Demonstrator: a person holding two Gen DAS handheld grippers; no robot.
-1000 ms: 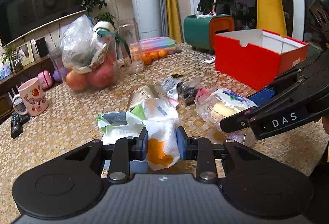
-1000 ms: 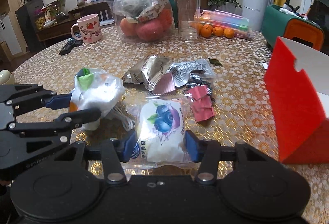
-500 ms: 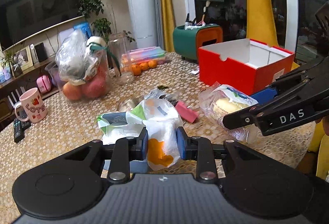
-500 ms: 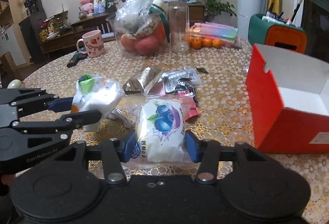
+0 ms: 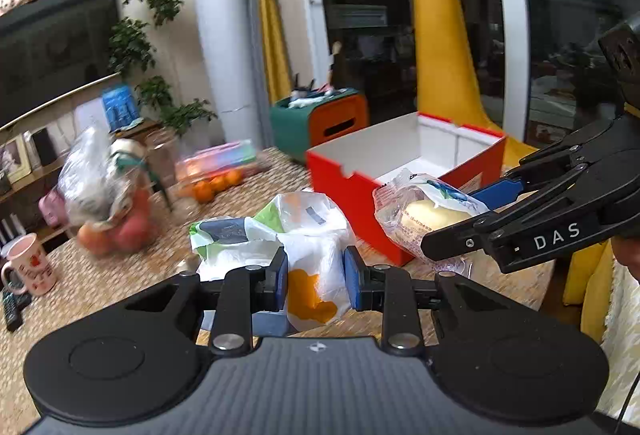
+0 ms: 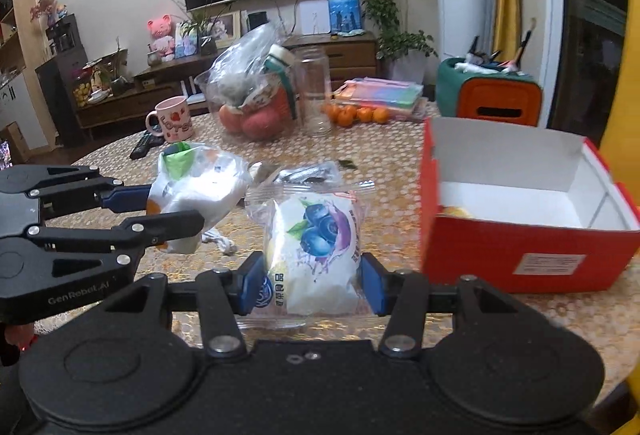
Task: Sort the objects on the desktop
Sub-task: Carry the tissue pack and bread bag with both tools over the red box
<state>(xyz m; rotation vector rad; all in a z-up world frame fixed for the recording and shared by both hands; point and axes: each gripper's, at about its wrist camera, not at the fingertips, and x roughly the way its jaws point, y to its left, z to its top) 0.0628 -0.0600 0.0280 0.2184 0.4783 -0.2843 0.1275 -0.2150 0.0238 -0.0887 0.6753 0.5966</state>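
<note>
Gripping crumpled white plastic bag (image 5: pixel 316 255), left gripper (image 5: pixel 316 285) fingers clamped; right gripper (image 6: pixel 312 285) fingers clamping blueberry-print snack packet (image 6: pixel 316 255); open red cardboard box (image 6: pixel 532 251) holding yellowish item (image 6: pixel 454 212).

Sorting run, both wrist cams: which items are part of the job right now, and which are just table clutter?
In play:
- blueberry snack pack, clamped in right tongs
- white plastic bag, clamped in left tongs
- red box, open
- loose wrappers on the table

Clutter:
- pink mug
- fruit bag
- glass jar
- oranges
- remote
- green-orange organizer
</note>
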